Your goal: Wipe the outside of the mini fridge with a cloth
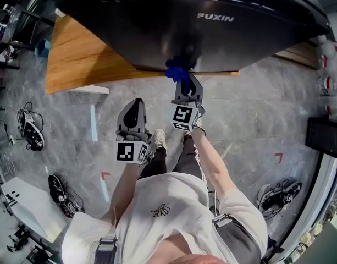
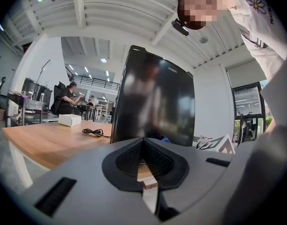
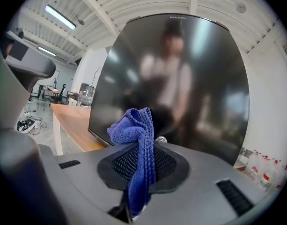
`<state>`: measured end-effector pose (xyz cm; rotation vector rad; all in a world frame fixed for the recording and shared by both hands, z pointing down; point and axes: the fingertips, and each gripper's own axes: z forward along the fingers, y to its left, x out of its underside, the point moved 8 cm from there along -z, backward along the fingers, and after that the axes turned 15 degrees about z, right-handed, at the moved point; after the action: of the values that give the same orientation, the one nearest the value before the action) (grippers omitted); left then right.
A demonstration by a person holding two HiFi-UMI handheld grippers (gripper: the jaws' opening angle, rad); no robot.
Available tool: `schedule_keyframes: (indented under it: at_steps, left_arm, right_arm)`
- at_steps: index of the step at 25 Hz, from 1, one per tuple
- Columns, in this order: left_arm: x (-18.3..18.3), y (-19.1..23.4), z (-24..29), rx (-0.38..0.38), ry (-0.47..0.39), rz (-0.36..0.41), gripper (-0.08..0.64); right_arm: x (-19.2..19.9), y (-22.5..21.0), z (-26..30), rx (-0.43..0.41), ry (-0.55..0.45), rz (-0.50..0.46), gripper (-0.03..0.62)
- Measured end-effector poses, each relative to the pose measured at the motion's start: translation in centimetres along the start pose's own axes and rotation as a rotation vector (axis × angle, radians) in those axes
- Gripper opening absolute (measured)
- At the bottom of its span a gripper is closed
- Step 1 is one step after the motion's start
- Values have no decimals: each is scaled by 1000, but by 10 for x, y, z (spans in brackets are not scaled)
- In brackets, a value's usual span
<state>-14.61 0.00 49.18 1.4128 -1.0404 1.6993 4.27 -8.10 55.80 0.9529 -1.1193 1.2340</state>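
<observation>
Mini fridge (image 1: 201, 32): black, glossy door, standing on the wooden worktop (image 1: 80, 59) with its front along the worktop's near edge. The door surface carries blurred reflections.

Cloth (image 3: 138, 149): blue, bunched. It is pinched between the right gripper (image 3: 141, 162) jaws, which are closed tight on its middle. One folded end stands above the jaws and the other hangs below them. In the head view the cloth (image 1: 179, 75) sits at the lower edge of the fridge door, near the middle of the worktop's near edge. Contact with the door cannot be confirmed.

Right gripper (image 1: 186, 87): raised towards the fridge, arm extended.

Left gripper (image 1: 136, 108): lower and to the left of the right one, over the grey floor (image 1: 256, 109), clear of the worktop edge. In its own view the left gripper (image 2: 144, 161) jaws meet with nothing between them.

Also on the worktop, left of the fridge (image 2: 155, 97): a coiled black cable (image 2: 92, 132) and, nearer the far left corner, a white box (image 2: 69, 120).
</observation>
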Motion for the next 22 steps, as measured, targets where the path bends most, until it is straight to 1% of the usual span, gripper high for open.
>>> schedule_keyframes:
  at_steps: [5,9,13,17,22]
  left_arm:
    - [-4,-16,26,9,-3,-12,5]
    - [-6,-35,44,31,-6,-17,5]
    - [-12,-58,63,50,-8,-38,5]
    - [-6,-75,81,84,0,-25,5]
    - [-7,-89,102,98,-5,-26,5]
  right_arm:
    - [1,-25,1,-11,12,-20,61]
    - [3,-56,-1,24,19,-5,61]
    - [4,-85,-7,27,18,-41,61]
    - [11,-114,-8,60,33,-28,61]
    - [18,-152,-10,101,52,-30,61]
